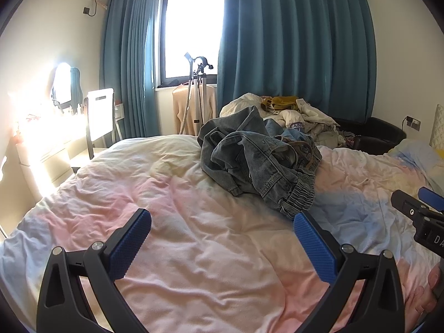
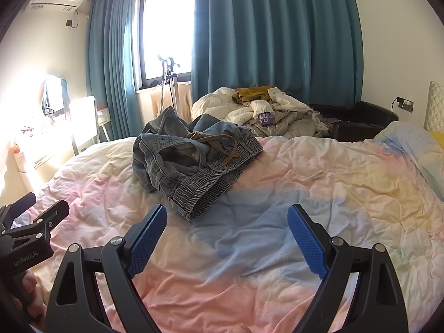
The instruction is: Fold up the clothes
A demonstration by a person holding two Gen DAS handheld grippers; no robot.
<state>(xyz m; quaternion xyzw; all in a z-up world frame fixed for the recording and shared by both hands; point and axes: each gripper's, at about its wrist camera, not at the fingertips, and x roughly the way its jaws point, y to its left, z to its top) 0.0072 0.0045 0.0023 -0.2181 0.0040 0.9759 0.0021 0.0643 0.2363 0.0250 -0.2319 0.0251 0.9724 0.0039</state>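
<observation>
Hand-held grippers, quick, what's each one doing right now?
Left hand-held gripper: open, holding nothing, short of the crumpled blue denim jeans.
Right hand-held gripper: open, holding nothing.

Blown-out window glare, fisheye edges

A crumpled pair of jeans lies on the bed ahead of me, between my left gripper and right gripper. Behind the bed, a heap of clothes sits before the curtains, with the window to their left.
</observation>
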